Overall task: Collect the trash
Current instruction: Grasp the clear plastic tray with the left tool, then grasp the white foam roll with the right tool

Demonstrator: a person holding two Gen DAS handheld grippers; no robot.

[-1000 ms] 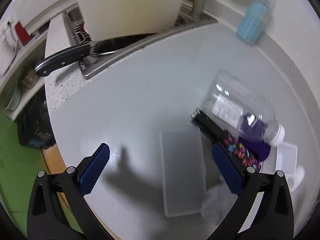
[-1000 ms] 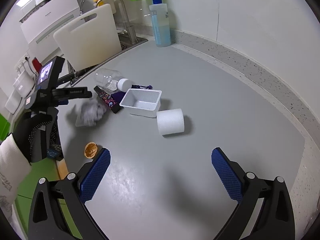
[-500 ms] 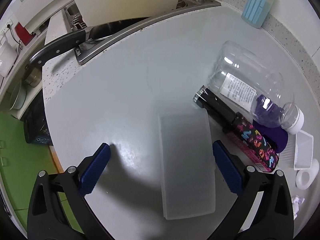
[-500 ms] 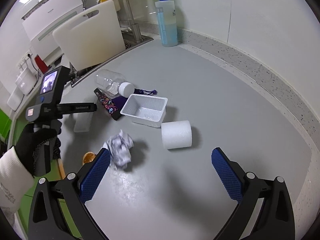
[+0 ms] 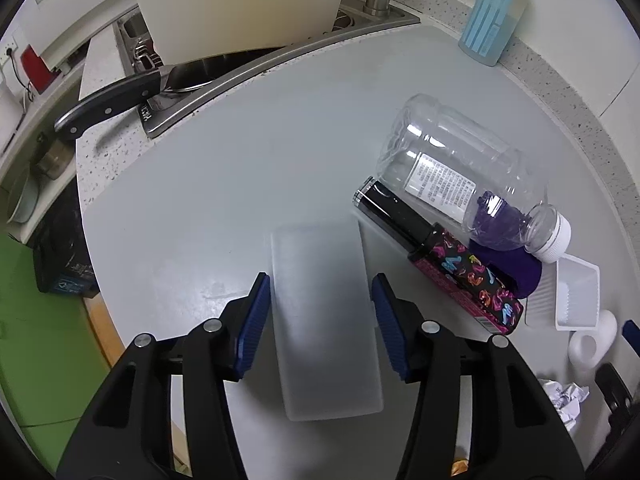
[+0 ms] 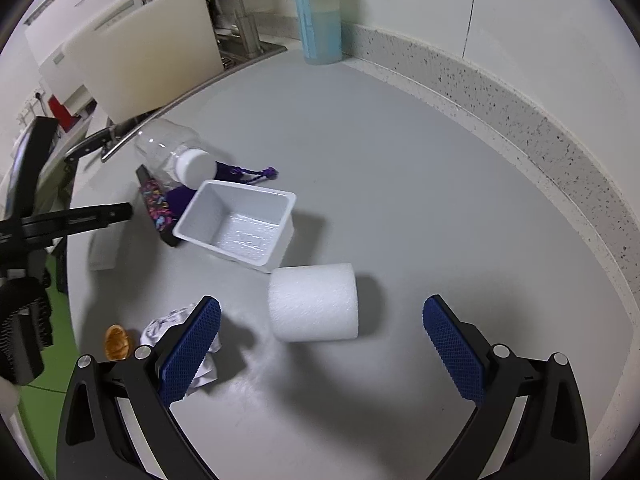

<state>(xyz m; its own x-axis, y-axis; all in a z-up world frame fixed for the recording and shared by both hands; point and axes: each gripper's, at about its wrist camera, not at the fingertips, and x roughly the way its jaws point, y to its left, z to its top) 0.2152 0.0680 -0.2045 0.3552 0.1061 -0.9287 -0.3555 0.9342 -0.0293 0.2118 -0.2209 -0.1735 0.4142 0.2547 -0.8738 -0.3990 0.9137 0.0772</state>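
Observation:
My left gripper (image 5: 320,320) has its blue pads (image 5: 252,320) closed around a frosted flat plastic box (image 5: 324,316) lying on the grey counter; slim gaps show at both sides. Right of it lie a black tube with colourful print (image 5: 440,252), a clear bottle (image 5: 464,176), a purple cloth (image 5: 516,268) and a white tray (image 5: 576,296). My right gripper (image 6: 320,344) is open and empty above the counter, with a white paper roll (image 6: 314,302) between its fingers further ahead. A crumpled paper ball (image 6: 176,328) lies by its left finger. The white tray (image 6: 240,224) sits beyond.
A sink (image 5: 280,56) with a white cutting board (image 6: 148,56) and a black-handled knife (image 5: 112,100) lies at the back. A blue liquid bottle (image 6: 320,16) stands by the wall. An orange scrap (image 6: 117,342) lies near the counter's left edge. A black bin (image 5: 60,256) stands below.
My left gripper has moved forward and narrowed its fingers around the frosted box. The crumpled paper ball dropped from it onto the counter. My right gripper moved closer to the paper roll.

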